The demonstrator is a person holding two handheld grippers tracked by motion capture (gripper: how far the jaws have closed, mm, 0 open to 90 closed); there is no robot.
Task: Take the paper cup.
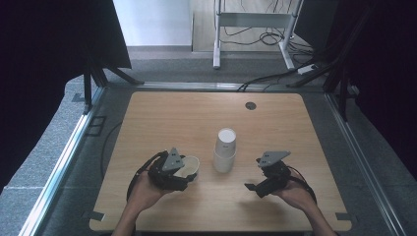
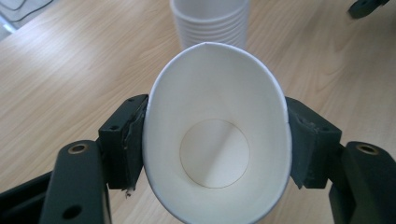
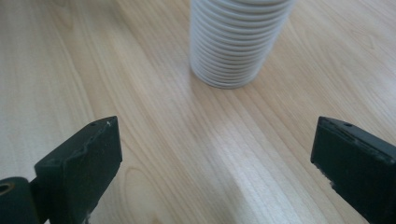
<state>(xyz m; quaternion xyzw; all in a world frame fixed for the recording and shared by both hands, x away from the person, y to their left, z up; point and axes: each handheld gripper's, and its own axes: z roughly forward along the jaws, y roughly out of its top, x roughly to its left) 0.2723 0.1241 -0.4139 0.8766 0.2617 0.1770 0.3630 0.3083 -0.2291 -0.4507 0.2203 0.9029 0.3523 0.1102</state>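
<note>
Jaws of the left gripper (image 2: pixel 215 140) squeeze a thin paper cup (image 2: pixel 215 135) oval; it crushes easily. Right gripper (image 3: pixel 217 163) gapes empty near the cup stack (image 3: pixel 238 37).

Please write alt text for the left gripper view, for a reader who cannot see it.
The left gripper squeezes a white paper cup between its jaws, bending the rim to an oval, the mouth facing the camera. Behind it, a cup stack stands on the wooden table.

- No text, label, brand or number can be read.
- A small dark mark on the stack of paper cups (image 1: pixel 225 147) is too blurred to read.
</note>
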